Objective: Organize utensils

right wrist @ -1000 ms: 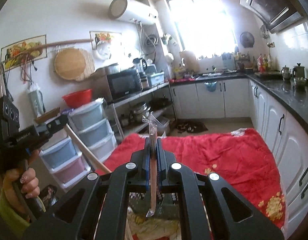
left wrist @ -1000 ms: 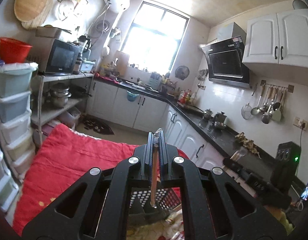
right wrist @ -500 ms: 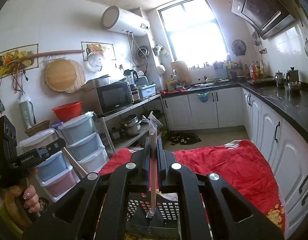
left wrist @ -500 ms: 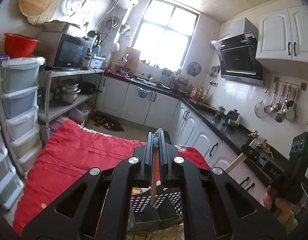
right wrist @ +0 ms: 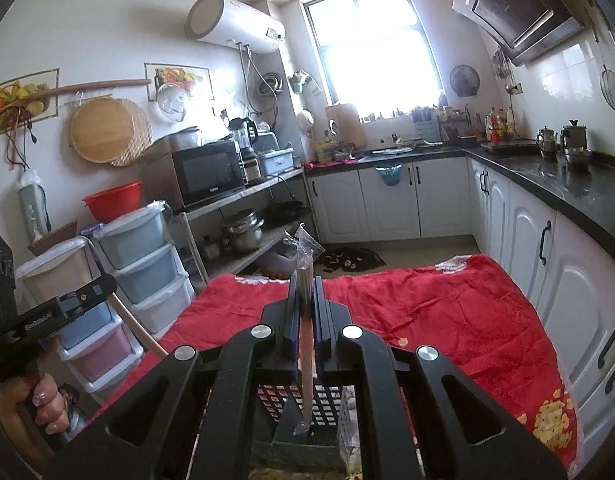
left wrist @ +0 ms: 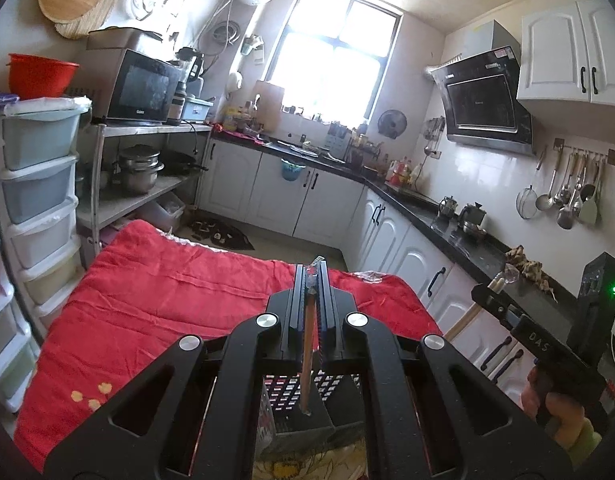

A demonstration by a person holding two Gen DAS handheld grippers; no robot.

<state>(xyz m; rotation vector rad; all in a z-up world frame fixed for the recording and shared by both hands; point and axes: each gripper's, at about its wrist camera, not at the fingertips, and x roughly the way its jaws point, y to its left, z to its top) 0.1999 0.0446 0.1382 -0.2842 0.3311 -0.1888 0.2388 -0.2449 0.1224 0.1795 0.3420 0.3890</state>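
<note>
My left gripper (left wrist: 310, 280) is shut on a thin wooden stick utensil (left wrist: 307, 352), wrapped at its top, whose lower end hangs over a black perforated utensil basket (left wrist: 303, 408). My right gripper (right wrist: 305, 292) is shut on a similar stick in a clear plastic sleeve (right wrist: 306, 368), its lower end over the same basket (right wrist: 307, 408). Each gripper shows in the other's view: the right one (left wrist: 503, 300) at the right, the left one (right wrist: 95, 292) at the left, each with its stick slanting down.
A red cloth (left wrist: 167, 300) covers the surface under the basket. Stacked plastic drawers (left wrist: 35, 200) stand at the left. White cabinets under a black counter (left wrist: 447, 232) run along the right. A shelf holds a microwave (left wrist: 143, 88) and pots.
Both grippers have tilted downward over the basket, so more of the basket and red cloth shows. Both sticks stay clamped.
</note>
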